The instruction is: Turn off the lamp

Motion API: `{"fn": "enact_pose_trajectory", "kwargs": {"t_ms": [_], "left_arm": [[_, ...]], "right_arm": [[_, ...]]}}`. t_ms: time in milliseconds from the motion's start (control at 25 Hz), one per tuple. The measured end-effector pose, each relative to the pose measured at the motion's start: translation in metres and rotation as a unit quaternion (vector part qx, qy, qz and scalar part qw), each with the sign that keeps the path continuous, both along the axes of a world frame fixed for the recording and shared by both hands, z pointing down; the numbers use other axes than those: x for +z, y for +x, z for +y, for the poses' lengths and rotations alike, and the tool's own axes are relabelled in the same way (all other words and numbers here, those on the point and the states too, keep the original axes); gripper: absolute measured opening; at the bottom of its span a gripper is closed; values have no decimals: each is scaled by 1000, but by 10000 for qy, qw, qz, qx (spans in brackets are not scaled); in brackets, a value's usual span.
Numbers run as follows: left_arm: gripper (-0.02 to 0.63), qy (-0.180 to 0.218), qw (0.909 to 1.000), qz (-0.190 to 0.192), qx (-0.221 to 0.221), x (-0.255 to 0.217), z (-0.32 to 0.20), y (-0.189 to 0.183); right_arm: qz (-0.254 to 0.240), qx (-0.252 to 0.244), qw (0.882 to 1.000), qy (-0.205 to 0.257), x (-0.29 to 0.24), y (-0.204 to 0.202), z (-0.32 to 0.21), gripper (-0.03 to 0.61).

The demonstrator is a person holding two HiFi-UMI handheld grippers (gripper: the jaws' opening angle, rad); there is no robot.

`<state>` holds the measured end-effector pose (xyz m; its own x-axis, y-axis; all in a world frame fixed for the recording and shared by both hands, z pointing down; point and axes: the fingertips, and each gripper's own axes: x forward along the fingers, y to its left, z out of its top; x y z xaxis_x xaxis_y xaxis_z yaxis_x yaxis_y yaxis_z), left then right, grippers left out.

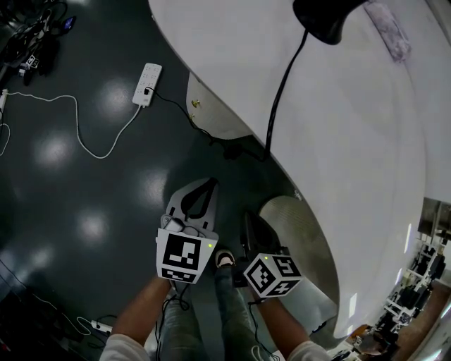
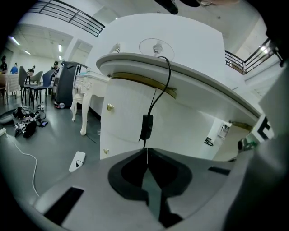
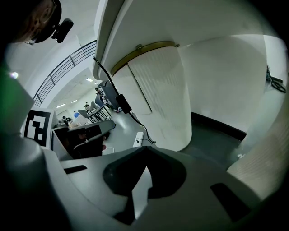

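Since the lamp (image 1: 323, 17) sits up on the white table (image 1: 366, 176), look for the little black switch (image 2: 146, 127) on its cord (image 1: 280, 81). It hangs down the table's side, just past your left gripper (image 2: 147, 150). Your left gripper and right gripper (image 3: 145, 149) are both squeezed shut and empty. The switch looks small, hard and light. It may swing away, so pinch its flat sides softly.

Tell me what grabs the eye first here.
The big white curved table fills the head view's right side, with a black lamp at the frame's top. The lamp's cord drops over the rim, its switch hanging straight ahead of the left gripper. A white power strip lies on the dark floor, upper left.
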<state>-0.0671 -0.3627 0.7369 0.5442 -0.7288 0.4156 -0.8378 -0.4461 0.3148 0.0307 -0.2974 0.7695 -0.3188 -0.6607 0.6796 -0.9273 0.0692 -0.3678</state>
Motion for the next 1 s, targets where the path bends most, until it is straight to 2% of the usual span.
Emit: {"fn": "enact_pose_trajectory", "kwargs": {"t_ms": [280,480,600,800,1000], "left_arm": [[8,-365,9989,39,-302,9,26,-1],[9,-514,9979,43,-397,-8,39,1],[9,-589,9969,118,-512,-36,49,0],[9,-373,9960,166,-790,-92,46,-10],[9,-306,9935,277,-1062,-148,54,0]], "right_arm": [[-22,-85,9999,50,-9,-3,-1,-2],[-31,-286,9995,121,-31,-7,-2,-2],[-78,-406,9990,149,-58,-10,4,-2],[-318,-617,9967,426,-107,-27,1,-2],[-403,-654,9958,508,-160,-23,17,-2]]}}
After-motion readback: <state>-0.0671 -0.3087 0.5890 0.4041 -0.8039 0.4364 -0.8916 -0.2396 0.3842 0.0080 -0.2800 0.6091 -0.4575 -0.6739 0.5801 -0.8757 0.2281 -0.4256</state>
